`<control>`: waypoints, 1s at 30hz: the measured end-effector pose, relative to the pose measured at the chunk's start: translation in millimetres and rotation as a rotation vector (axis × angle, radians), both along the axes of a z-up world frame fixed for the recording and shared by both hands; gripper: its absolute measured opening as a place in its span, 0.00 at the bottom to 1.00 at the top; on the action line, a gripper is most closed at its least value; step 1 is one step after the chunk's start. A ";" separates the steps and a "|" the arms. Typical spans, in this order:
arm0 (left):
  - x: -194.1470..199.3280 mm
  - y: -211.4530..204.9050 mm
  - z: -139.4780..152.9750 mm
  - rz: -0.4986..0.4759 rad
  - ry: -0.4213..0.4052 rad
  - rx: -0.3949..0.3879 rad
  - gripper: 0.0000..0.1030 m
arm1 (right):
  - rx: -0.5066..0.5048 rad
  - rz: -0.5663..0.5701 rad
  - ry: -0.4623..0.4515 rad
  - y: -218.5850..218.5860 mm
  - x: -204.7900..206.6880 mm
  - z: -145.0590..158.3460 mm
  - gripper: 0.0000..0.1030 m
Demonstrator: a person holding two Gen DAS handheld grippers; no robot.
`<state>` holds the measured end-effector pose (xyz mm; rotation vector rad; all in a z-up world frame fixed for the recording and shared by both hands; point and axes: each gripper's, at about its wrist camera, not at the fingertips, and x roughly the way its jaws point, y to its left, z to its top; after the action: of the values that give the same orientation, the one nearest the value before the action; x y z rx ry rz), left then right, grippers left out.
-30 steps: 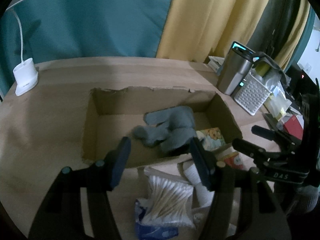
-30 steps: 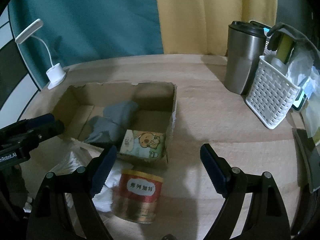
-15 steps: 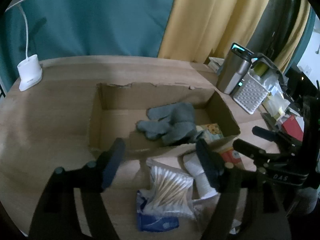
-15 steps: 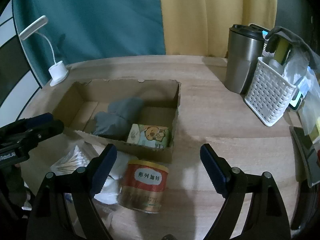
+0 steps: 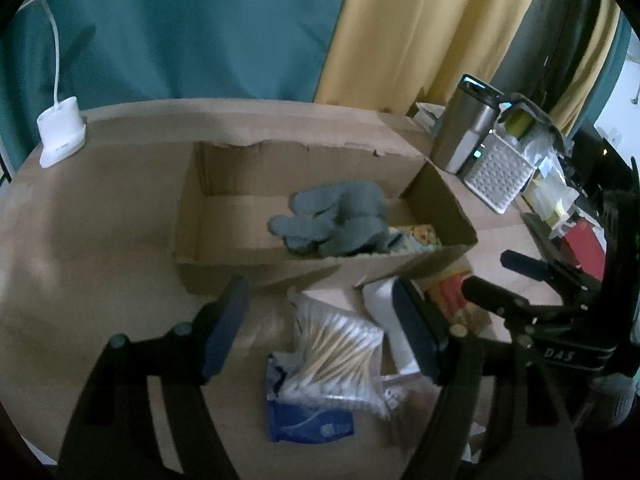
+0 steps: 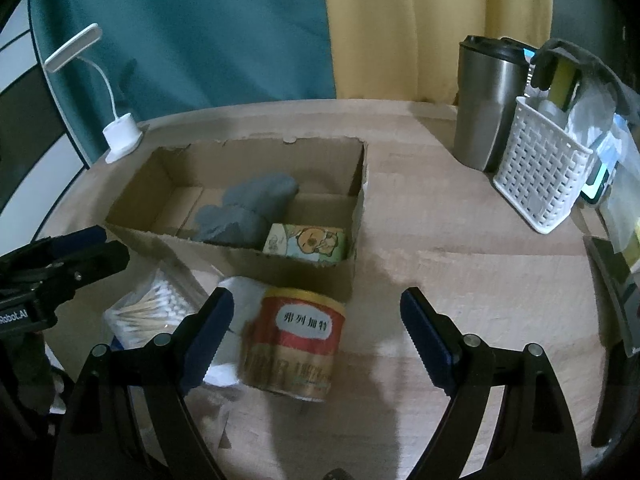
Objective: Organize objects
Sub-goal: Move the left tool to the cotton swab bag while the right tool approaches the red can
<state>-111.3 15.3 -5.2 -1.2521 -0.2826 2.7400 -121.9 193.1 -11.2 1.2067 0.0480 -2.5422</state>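
An open cardboard box (image 5: 224,264) (image 6: 248,262) sits on the wooden table, holding grey socks (image 5: 336,220) (image 6: 248,208) and a cartoon-printed tissue pack (image 6: 306,242). In front of it lie a bag of cotton swabs (image 5: 336,356) (image 6: 154,308), a white roll (image 5: 390,320) (image 6: 240,300) and a red and gold can (image 6: 298,340) (image 5: 450,292). My left gripper (image 5: 320,328) is open and empty above the swabs. My right gripper (image 6: 316,332) is open and empty around the can's near side.
A white desk lamp (image 5: 62,136) (image 6: 120,136) stands at the back left. A steel tumbler (image 6: 486,104) (image 5: 464,128) and a white basket (image 6: 540,176) (image 5: 500,172) of items stand at the right. Teal and yellow curtains hang behind.
Both grippers have pulled back and up from the box. The can, roll and swab bag now lie further in front of the fingers. Both stay open.
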 end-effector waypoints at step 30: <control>6.8 21.4 -37.6 -0.044 -0.100 -0.097 0.73 | -0.026 0.045 -0.046 3.5 3.1 -22.3 0.85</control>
<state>-104.5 36.7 -42.8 -1.4048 -0.1313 2.6878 -118.8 196.5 -33.6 1.2391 0.0309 -2.4679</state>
